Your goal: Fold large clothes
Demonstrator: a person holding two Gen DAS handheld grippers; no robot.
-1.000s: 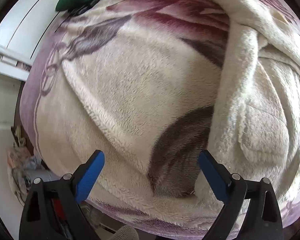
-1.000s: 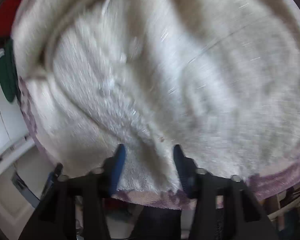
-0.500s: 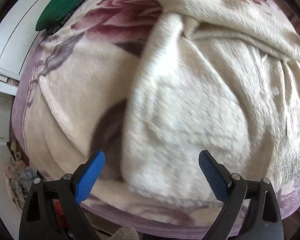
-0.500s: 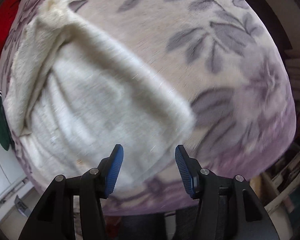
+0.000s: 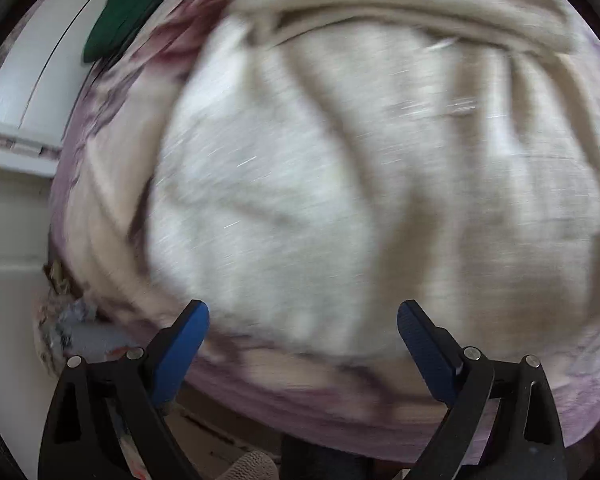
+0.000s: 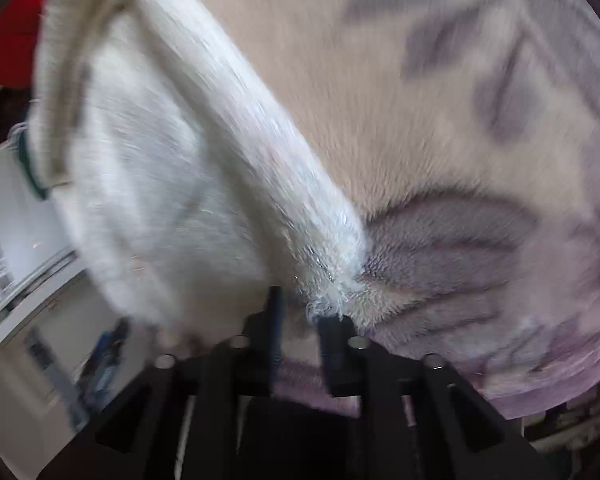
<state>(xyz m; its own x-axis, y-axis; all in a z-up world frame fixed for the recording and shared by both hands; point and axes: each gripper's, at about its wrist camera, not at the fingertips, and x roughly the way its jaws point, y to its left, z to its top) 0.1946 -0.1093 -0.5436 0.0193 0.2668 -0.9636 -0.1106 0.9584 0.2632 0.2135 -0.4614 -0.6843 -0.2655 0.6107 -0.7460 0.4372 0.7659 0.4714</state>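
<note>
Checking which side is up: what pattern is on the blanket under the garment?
Grey-purple leaves on cream blanket, clearest in the right wrist view.

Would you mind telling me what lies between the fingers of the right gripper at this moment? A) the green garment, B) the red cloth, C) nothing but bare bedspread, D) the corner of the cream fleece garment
D: in the right wrist view the right gripper has its jaws drawn close, having just been closing, with the fluffy corner of the cream fleece garment between them, over the floral blanket.
</note>
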